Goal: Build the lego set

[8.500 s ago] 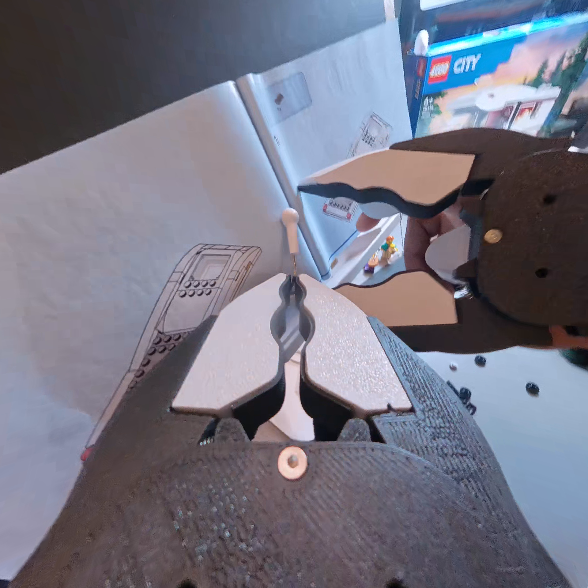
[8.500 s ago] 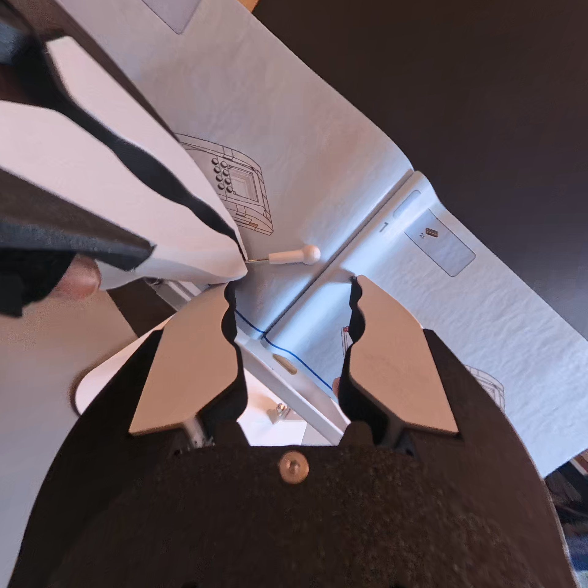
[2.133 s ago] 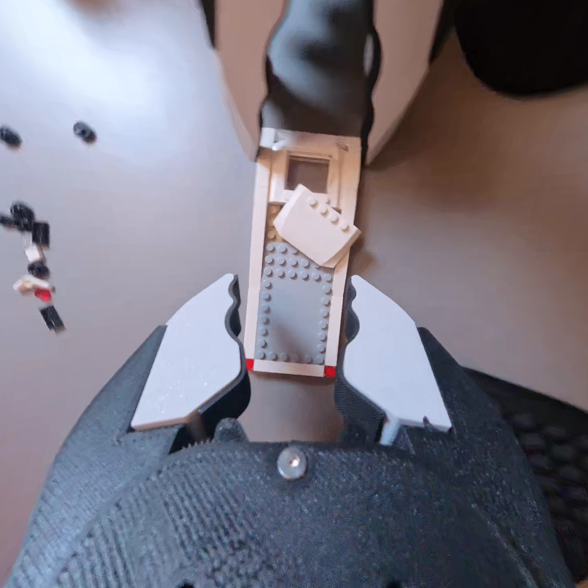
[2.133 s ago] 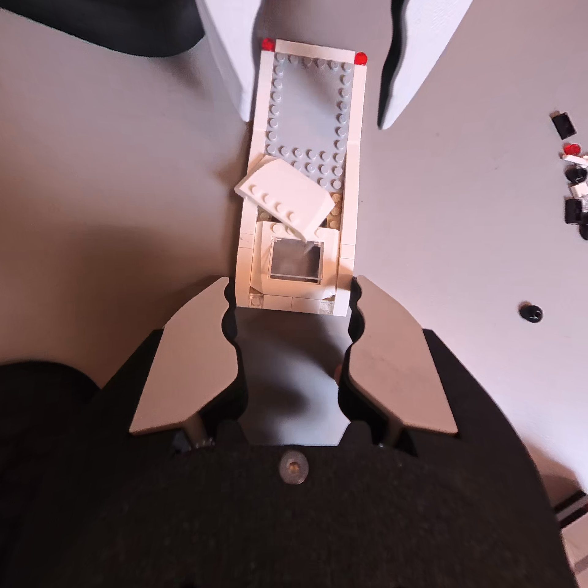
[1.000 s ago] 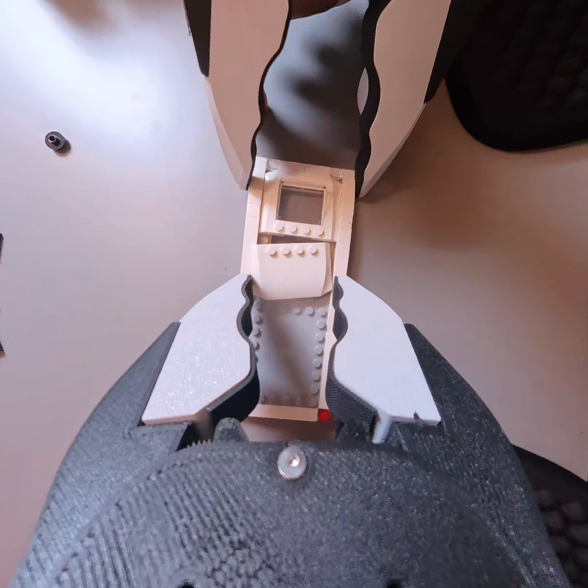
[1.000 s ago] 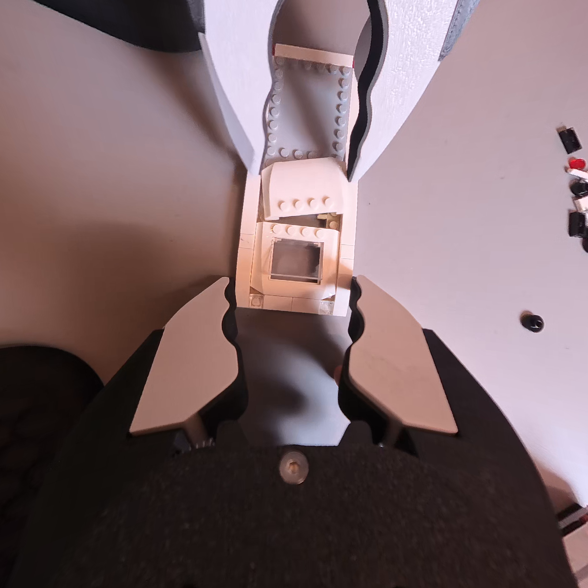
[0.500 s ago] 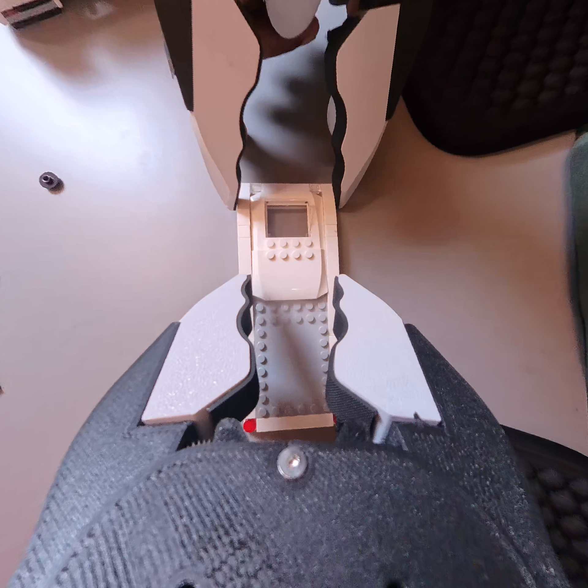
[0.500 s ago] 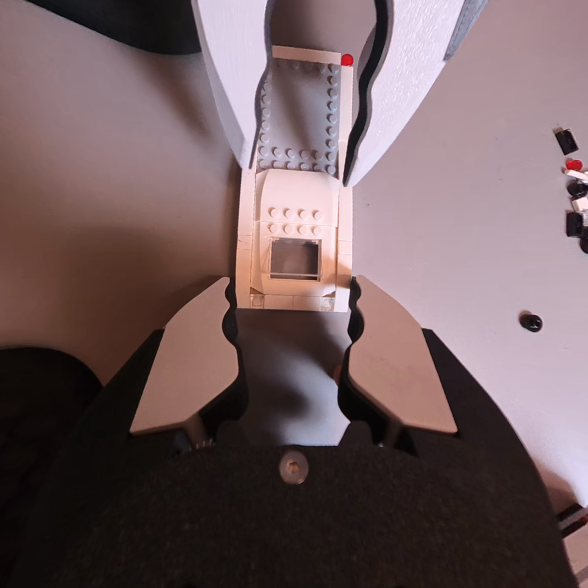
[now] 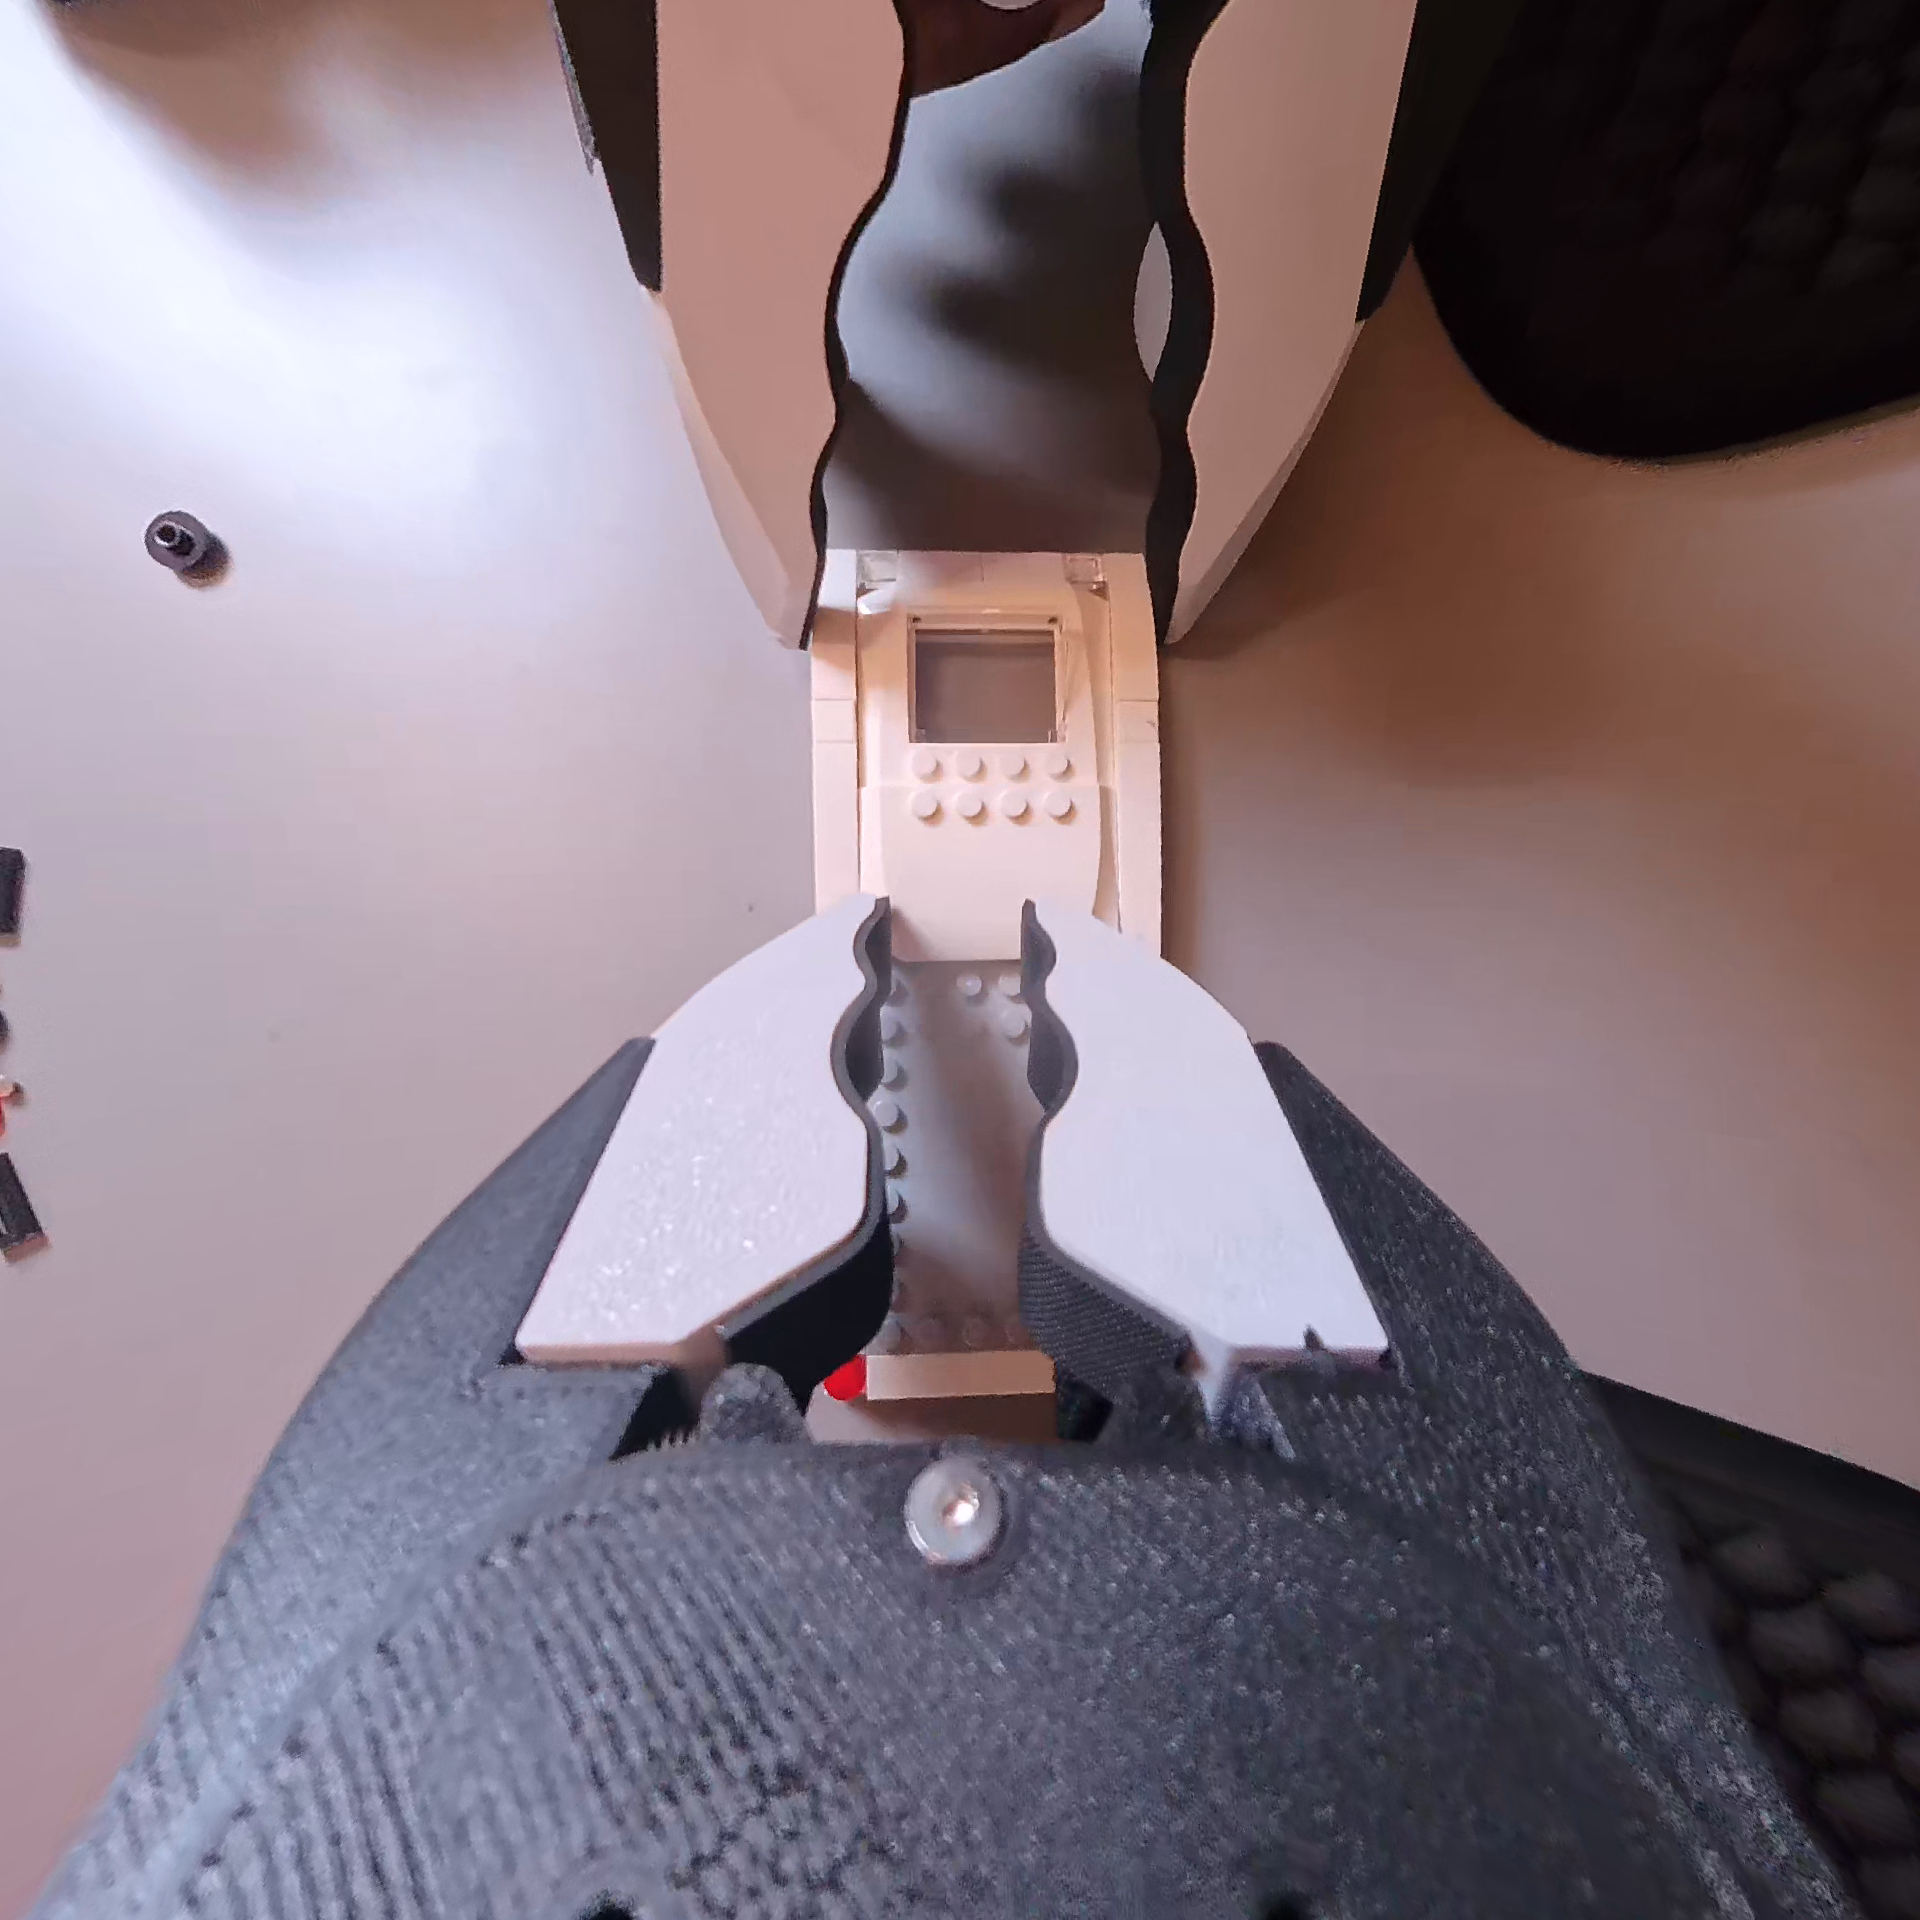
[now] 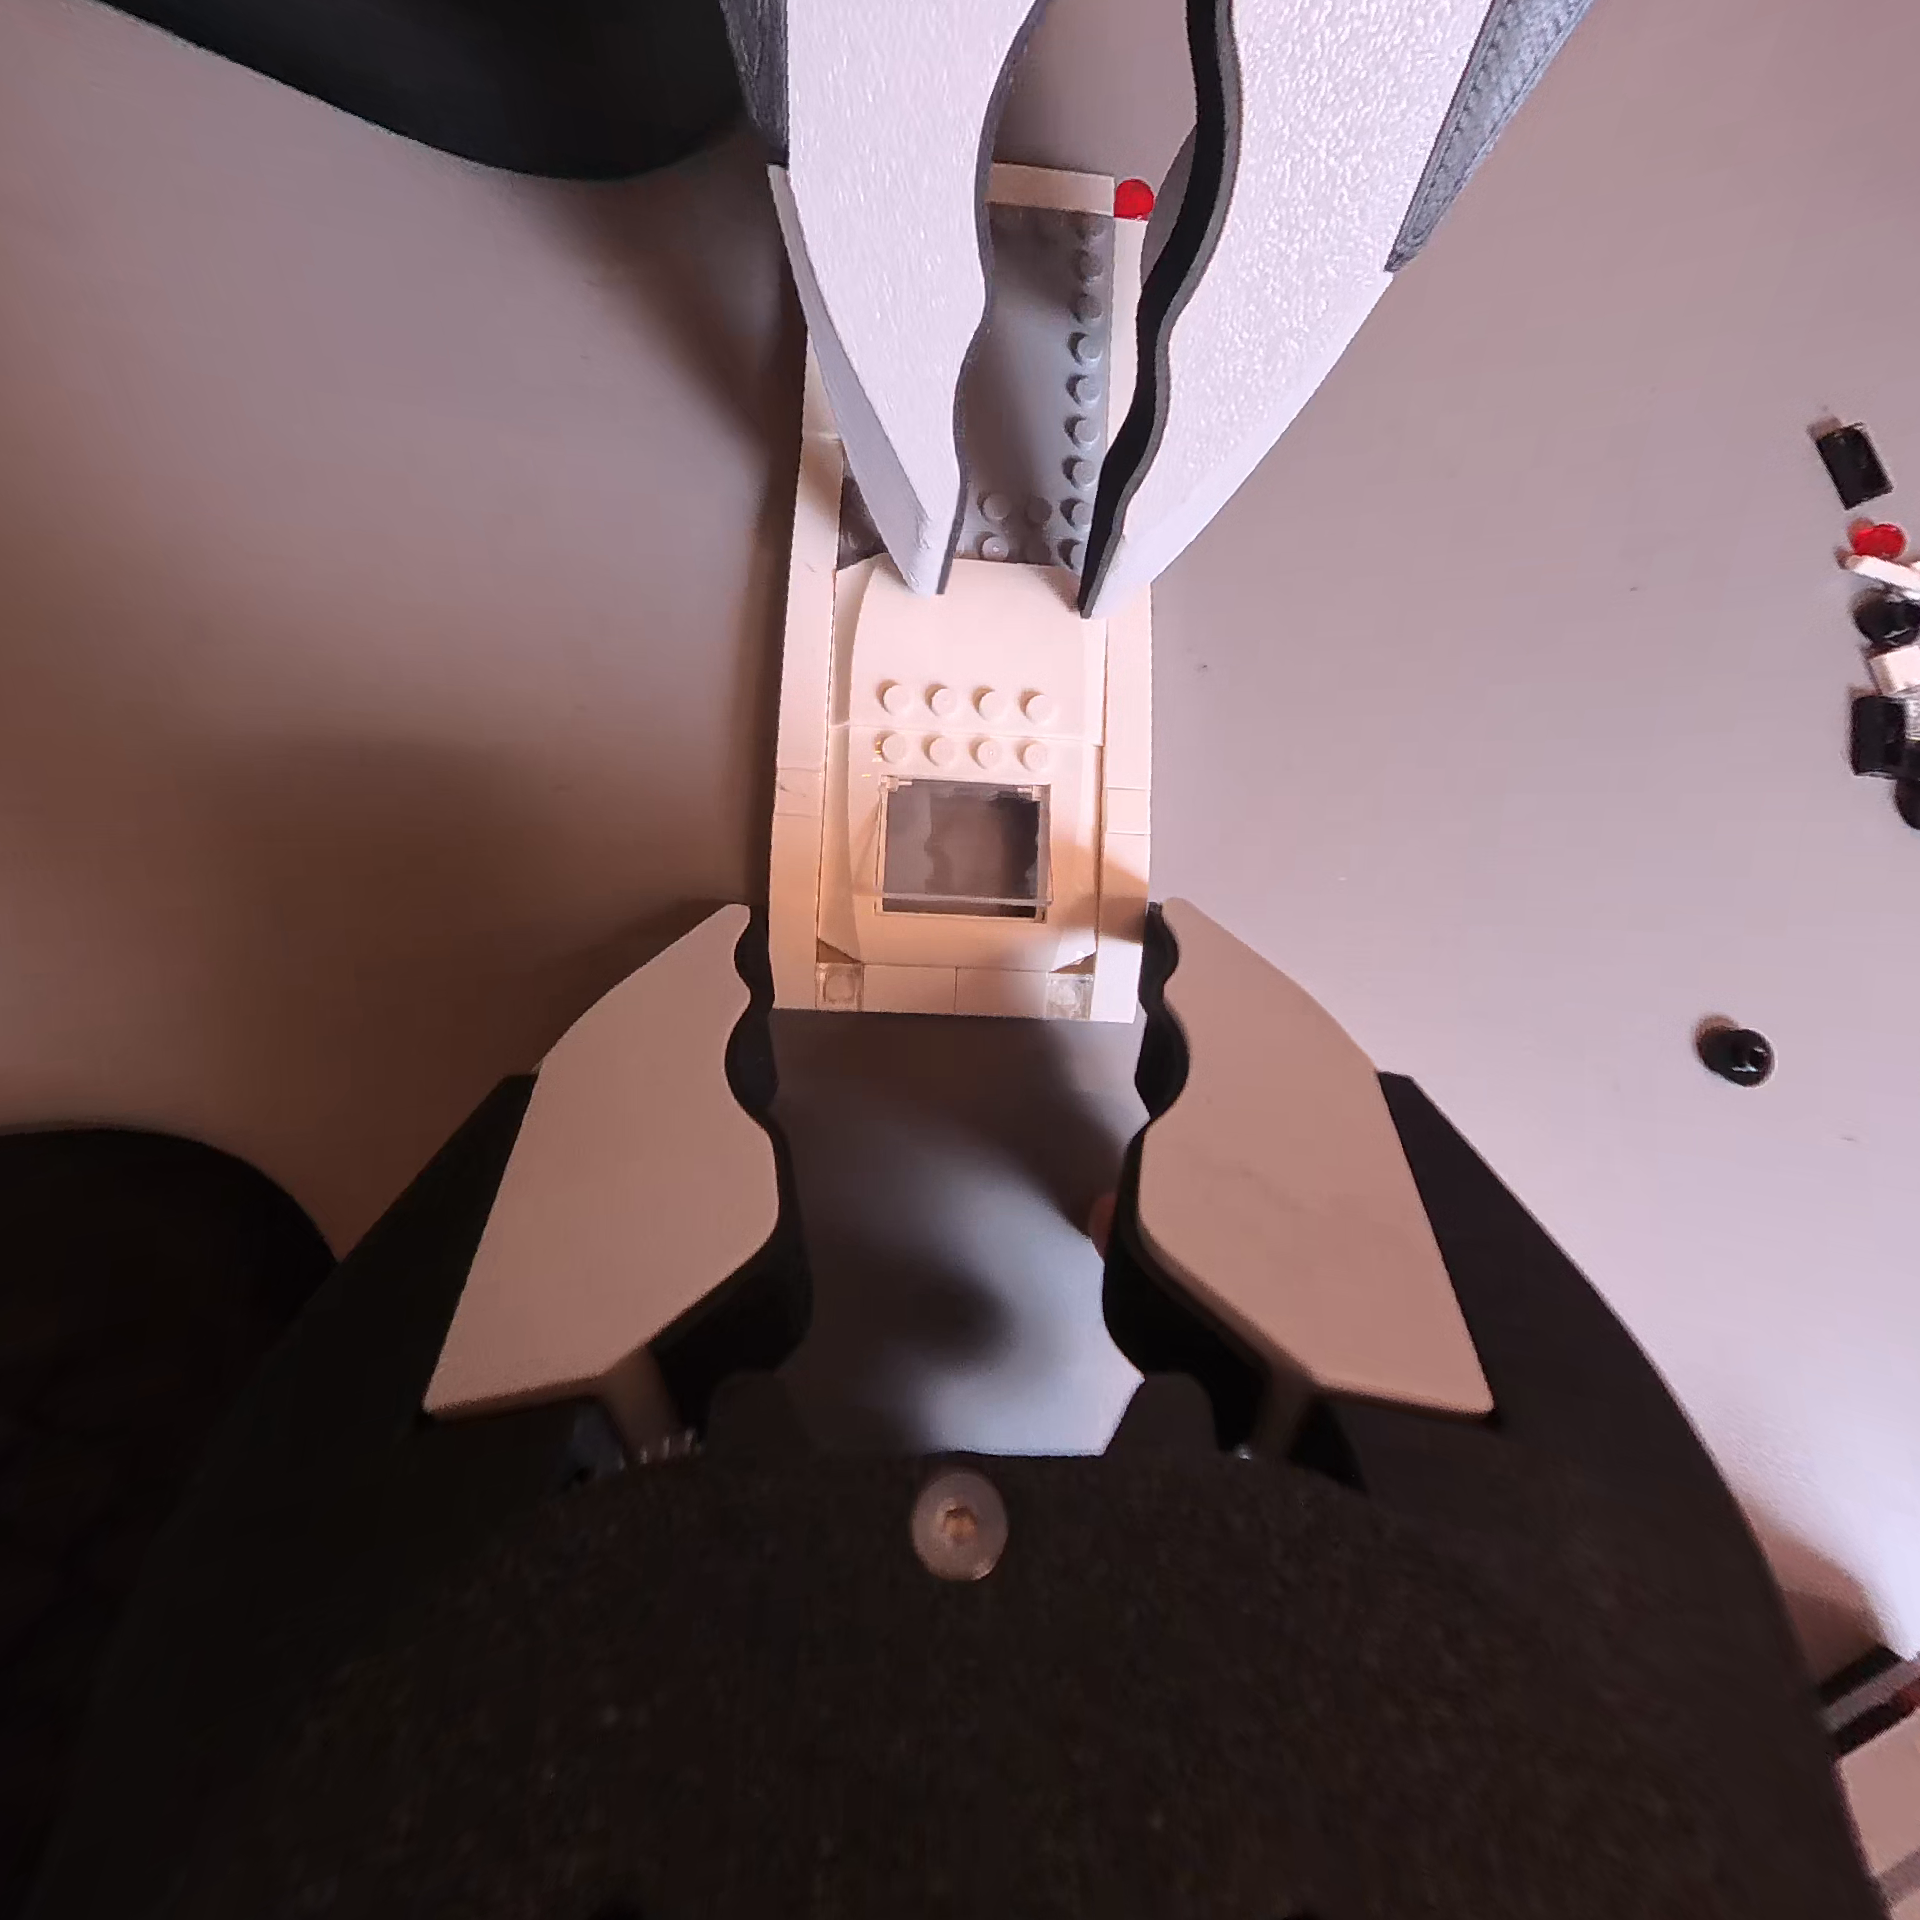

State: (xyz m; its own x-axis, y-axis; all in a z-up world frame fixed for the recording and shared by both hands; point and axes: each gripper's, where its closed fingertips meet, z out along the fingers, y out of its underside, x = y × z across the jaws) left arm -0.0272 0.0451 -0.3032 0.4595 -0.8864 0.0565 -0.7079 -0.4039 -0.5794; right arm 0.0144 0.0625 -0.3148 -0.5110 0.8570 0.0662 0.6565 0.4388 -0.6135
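Observation:
A long white brick model [image 9: 1138,790] with a grey studded floor [image 9: 956,1143] lies on the table. My right gripper [image 10: 951,935] is shut on its windowed end [image 10: 961,862], one pad on each side wall; it also shows in the left wrist view [image 9: 987,623]. My left gripper [image 9: 956,914] is above the model with its jaws narrowed and nothing between them. Its fingertips [image 10: 925,571] rest on the rear edge of a curved white brick [image 10: 966,655] that sits flush behind the window. The curved brick also shows in the left wrist view [image 9: 987,862].
A small black part [image 10: 1730,1055] lies right of the model. A cluster of black, white and red parts [image 10: 1881,623] lies at the right edge. One black part [image 9: 182,540] lies at the left. Dark fabric [image 9: 1662,208] lies beyond the right gripper. My right fingertips sit around 6 cm from my left ones.
The curved white brick, loose and tilted before, now sits flush. My left jaws have narrowed from straddling the model's sides to tips on top of that brick. The right gripper has kept its hold.

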